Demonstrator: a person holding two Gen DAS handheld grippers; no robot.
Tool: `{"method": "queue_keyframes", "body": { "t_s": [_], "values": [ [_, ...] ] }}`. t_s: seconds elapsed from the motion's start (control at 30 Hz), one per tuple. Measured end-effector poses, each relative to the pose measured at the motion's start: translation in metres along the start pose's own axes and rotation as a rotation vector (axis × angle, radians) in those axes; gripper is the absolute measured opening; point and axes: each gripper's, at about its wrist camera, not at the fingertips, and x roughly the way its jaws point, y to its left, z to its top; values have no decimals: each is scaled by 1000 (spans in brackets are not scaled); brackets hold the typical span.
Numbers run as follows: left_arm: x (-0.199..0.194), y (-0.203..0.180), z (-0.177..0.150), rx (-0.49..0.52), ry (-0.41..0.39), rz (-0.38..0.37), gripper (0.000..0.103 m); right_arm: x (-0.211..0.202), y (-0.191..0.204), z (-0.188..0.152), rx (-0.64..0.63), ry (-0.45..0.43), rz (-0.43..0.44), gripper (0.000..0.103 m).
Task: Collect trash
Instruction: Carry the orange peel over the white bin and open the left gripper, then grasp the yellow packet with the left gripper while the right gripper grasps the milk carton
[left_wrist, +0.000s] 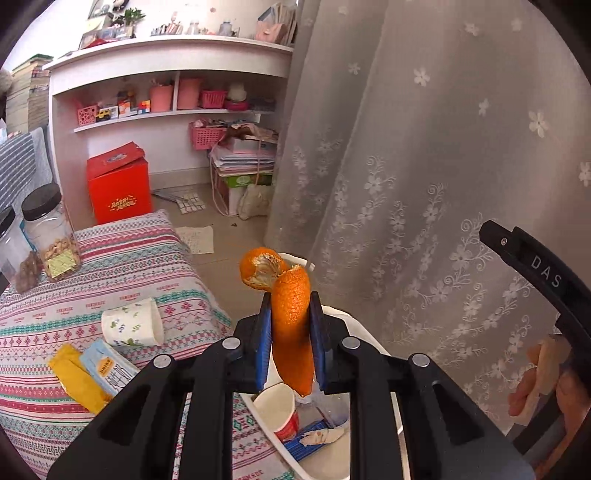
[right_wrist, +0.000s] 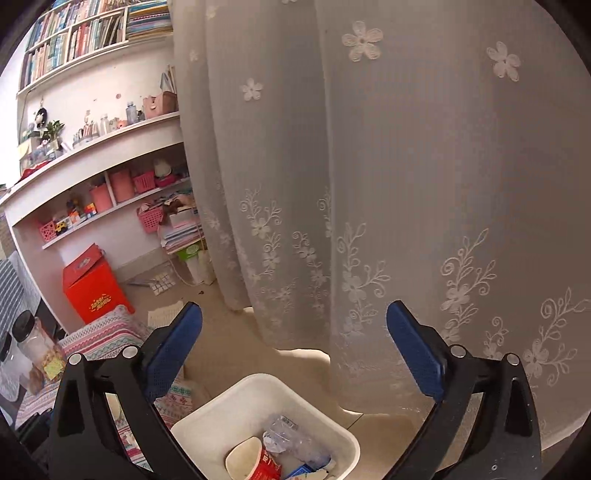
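A: Where's the trash piece?

B: I've got the orange peel (left_wrist: 291, 321) pinched upright between the blue pads (left_wrist: 261, 343) of my left claw (left_wrist: 291, 332). One curled end pokes up above the fingertips, the other end hangs below them. It sits over the white bin (left_wrist: 373, 343).

A: Claw state?

B: Left claw clenched on the peel. Right claw (right_wrist: 293, 347) is released, jaws spread wide, nothing between them. It hovers above the same white bin (right_wrist: 236, 402).

A: What's in the bin?

B: A red and white paper cup (right_wrist: 255, 461) on its side, a crumpled clear plastic bottle (right_wrist: 291, 439), a blue wrapper (left_wrist: 310, 439) and a scrap of white paper. Can't tell more.

A: Anything left out?

B: On the patterned cloth surface (left_wrist: 147, 258) to the left: a white floral paper cup (left_wrist: 133, 326) lying on its side, and just beside it a yellow packet (left_wrist: 77, 380) touching a pale blue packet (left_wrist: 107, 365). Farther back, two clear jars with black lids, the nearer jar (left_wrist: 51, 236) holding nuts.

A: Background?

B: Lace curtain (right_wrist: 406, 184) right behind the bin, a red box (left_wrist: 118, 184) on the floor, a white shelf unit (left_wrist: 166, 51) with pink baskets. The other claw's body (left_wrist: 535, 273) shows at the right edge of the left view.
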Motion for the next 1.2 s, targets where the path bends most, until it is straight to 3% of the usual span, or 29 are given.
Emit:
{"method": "queue_keyframes", "body": {
  "t_s": [0.27,0.53,0.63,1.0,1.2],
  "values": [
    [26,-31,-5,5,74,-79,24,5,-25,1,47,11,-47,96],
    [28,-36,-14,19,85,-49,74,1,-28,-1,46,6,-69,96],
    [25,-32,-15,19,72,-12,85,3,-22,-2,38,12,-69,96],
    [26,11,-23,1,98,136,91,5,26,-15,-107,33,-88,96],
    [29,50,-36,-29,139,228,91,7,61,-27,-174,80,-41,96]
  ]
}}
